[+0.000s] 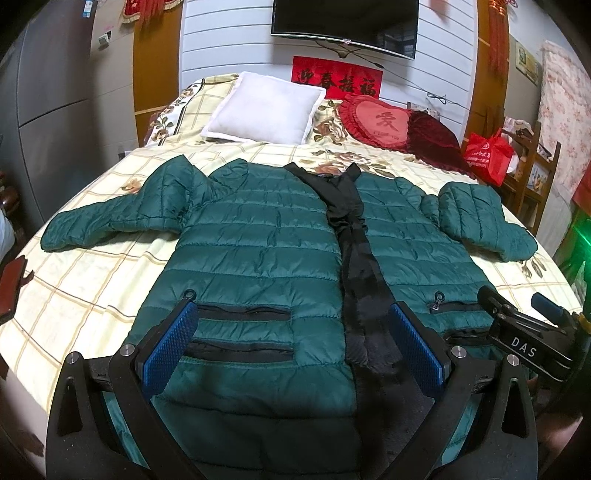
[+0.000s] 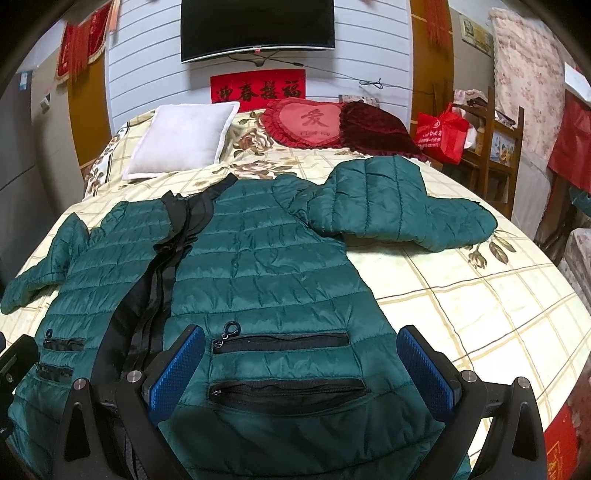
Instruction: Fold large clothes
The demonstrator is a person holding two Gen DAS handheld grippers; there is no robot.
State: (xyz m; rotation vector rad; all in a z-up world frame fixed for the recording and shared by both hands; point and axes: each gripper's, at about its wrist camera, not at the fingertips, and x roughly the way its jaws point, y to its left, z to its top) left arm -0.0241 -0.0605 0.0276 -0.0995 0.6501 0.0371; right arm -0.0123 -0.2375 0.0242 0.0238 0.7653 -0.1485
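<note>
- Lying front-up and flat, the green puffer jacket (image 1: 258,236) filled the centre of both frames on the checked bedsheet (image 1: 92,280), hem toward the cameras and collar toward the top.
- Jacket front was unzipped; a black lining strip (image 1: 354,258) ran down the middle in the left wrist view, left of centre in the right wrist view.
- One sleeve (image 1: 110,218) stretched to the left edge of the left wrist frame; the other sleeve (image 2: 402,206) lay bent in the upper right of the right wrist frame.
- Left gripper (image 1: 293,345) sat at the bottom centre of its frame, jaws wide, blue pads (image 1: 171,347) over the hem area either side of a zip pocket (image 1: 243,314); holding nothing; contact with the fabric unclear.
- Right gripper (image 2: 303,363) sat at the bottom centre of its frame, jaws wide, framing the other zip pocket (image 2: 284,341); holding nothing.
- Right gripper's body, marked DAS, showed at the lower right of the left wrist frame.
- White pillow (image 1: 266,107) sat upper centre-left, red heart cushion (image 1: 380,120) upper right of centre, both beyond the collar.
- Wall TV (image 1: 345,26) was at top centre, a red banner (image 1: 336,79) just below it, a red bag (image 1: 487,153) at the right edge.
</note>
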